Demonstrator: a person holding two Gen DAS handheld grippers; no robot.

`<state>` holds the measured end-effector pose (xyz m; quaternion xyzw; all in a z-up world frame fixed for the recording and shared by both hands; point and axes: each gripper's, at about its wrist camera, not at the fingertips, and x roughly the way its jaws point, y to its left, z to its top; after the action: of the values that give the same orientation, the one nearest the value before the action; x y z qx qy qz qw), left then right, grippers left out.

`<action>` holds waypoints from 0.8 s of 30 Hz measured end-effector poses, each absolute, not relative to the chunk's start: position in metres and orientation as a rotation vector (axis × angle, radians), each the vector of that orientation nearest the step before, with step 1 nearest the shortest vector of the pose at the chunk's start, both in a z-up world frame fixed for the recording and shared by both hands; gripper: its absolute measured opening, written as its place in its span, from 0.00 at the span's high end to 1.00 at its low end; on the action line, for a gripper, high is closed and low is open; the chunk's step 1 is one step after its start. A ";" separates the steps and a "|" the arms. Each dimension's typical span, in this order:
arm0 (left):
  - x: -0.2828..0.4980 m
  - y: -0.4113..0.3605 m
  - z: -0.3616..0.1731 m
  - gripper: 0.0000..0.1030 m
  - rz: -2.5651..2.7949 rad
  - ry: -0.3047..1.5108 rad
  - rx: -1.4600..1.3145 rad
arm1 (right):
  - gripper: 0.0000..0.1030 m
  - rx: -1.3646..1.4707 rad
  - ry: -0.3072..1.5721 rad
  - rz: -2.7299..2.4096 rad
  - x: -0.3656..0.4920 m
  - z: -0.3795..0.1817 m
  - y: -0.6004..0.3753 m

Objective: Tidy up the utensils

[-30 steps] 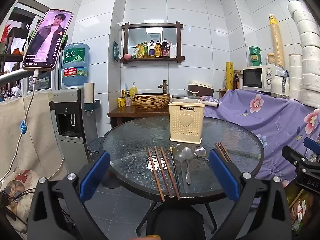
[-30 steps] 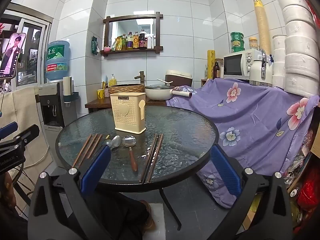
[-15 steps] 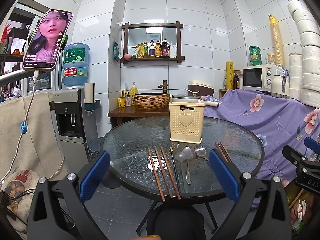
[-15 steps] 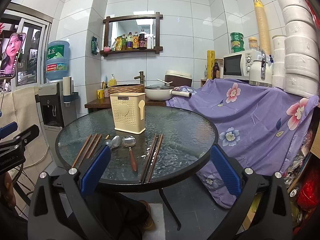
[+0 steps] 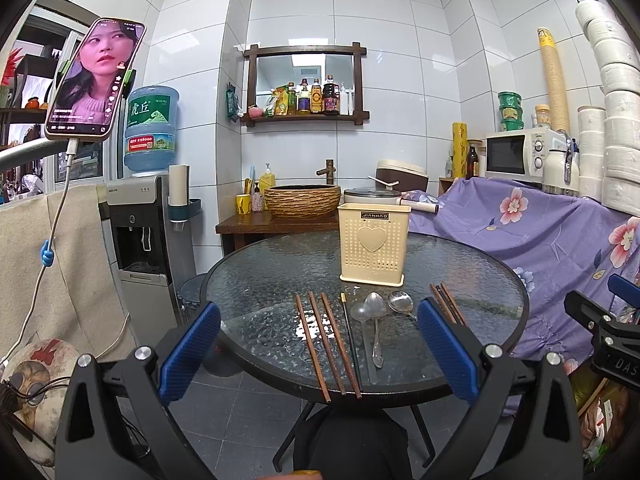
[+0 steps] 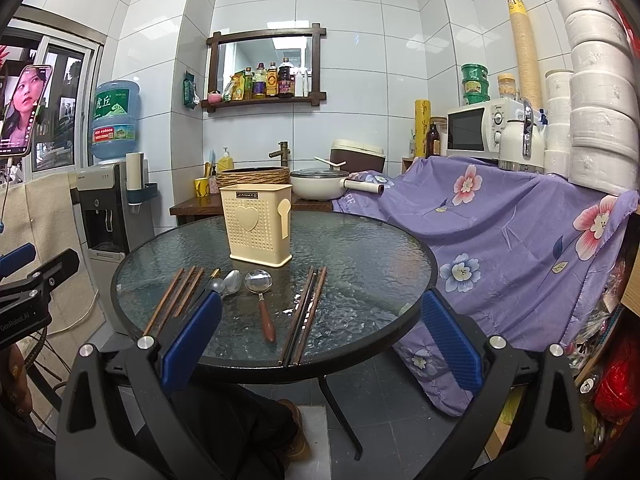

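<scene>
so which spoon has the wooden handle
The rightmost spoon, lying alone between the spoon pair and the right chopsticks; its handle is reddish-brown, while the others look metal or clear.

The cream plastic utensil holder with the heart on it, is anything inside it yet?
Nothing sticks up above the rim of the cream perforated plastic utensil holder, and no utensil shows through its holes. Its opaque walls hide the bottom, so small items cannot be ruled out.

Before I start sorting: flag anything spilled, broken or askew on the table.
Nothing stands out. The holder stands upright, chopsticks and spoons lie flat in rows on the table, no spill.
</scene>
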<state>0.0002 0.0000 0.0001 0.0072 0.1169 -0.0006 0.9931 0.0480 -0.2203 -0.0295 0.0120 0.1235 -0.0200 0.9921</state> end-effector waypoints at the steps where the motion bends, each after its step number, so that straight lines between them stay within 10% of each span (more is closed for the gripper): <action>1: 0.000 0.000 0.000 0.06 0.000 0.234 0.014 | 0.04 0.023 0.248 -0.040 0.048 -0.032 -0.218; 24: 0.000 0.000 0.000 0.06 -0.001 0.235 0.016 | 0.04 0.022 0.251 -0.038 0.049 -0.034 -0.214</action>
<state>0.0004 -0.0002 0.0000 0.0080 0.1171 -0.0004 0.9931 0.0493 -0.2140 -0.0341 0.0109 0.1250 -0.0187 0.9919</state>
